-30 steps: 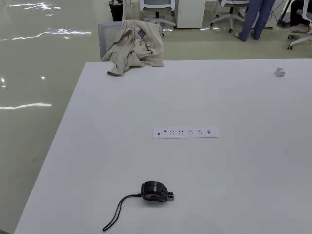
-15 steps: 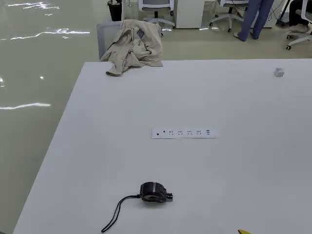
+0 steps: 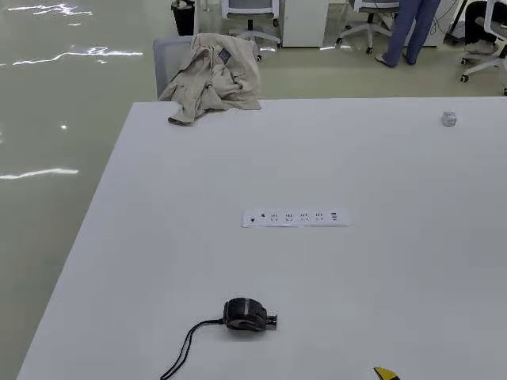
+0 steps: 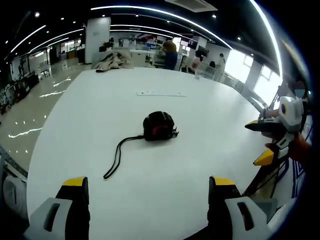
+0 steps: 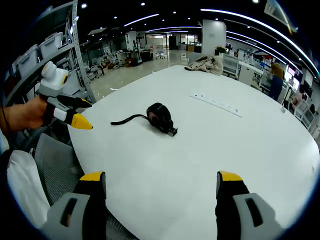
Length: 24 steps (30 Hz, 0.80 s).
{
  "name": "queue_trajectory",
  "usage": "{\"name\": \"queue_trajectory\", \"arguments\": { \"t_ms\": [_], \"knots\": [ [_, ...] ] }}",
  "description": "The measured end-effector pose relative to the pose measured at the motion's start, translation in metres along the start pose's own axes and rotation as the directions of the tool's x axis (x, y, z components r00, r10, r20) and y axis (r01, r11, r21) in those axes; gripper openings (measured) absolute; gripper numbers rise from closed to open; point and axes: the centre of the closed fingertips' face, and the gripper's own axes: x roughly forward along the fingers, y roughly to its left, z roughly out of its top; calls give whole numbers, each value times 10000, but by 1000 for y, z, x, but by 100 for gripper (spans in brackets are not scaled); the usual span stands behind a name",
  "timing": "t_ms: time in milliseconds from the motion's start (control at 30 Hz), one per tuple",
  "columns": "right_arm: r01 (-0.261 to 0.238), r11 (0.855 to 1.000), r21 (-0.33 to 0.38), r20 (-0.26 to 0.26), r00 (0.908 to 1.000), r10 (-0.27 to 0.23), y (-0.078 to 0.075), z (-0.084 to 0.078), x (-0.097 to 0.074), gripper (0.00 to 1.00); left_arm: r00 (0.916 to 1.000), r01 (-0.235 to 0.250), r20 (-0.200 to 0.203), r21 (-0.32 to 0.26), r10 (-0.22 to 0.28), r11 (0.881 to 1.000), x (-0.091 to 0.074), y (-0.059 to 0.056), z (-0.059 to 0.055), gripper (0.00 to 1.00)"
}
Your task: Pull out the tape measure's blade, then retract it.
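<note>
A black tape measure (image 3: 248, 314) lies on the white table (image 3: 158, 237) near its front edge, blade fully in, with its black wrist strap (image 3: 184, 356) trailing to the left. It also lies ahead of both grippers (image 4: 159, 125) (image 5: 161, 117), untouched. My left gripper (image 4: 148, 185) is open, its yellow-tipped jaws wide apart and short of the tape. My right gripper (image 5: 161, 177) is open too, with bare table between its jaws. Each gripper appears in the other's view, held in a hand: the right gripper (image 4: 257, 143) and the left gripper (image 5: 84, 113). A gripper's yellow fingertip (image 3: 386, 373) pokes in at the bottom.
A white power strip (image 3: 295, 218) lies mid-table beyond the tape. A beige jacket (image 3: 212, 75) hangs over a chair at the far left corner. A crumpled paper ball (image 3: 449, 119) sits far right. A person (image 3: 404, 32) and office chairs stand behind.
The head camera has drifted, so everything sits slightly left and lower. A yellow gripper fingertip has come further into the bottom edge. The tape measure has not moved on the table.
</note>
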Motion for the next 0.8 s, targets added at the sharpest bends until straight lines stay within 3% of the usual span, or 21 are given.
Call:
{"name": "queue_trajectory", "arguments": {
  "t_ms": [800],
  "knots": [
    [-418,9978,-505,-140,9991,411,-2,6,23,90,9987,493,74,598,-498,9970,24,-9,10,97]
  ]
}}
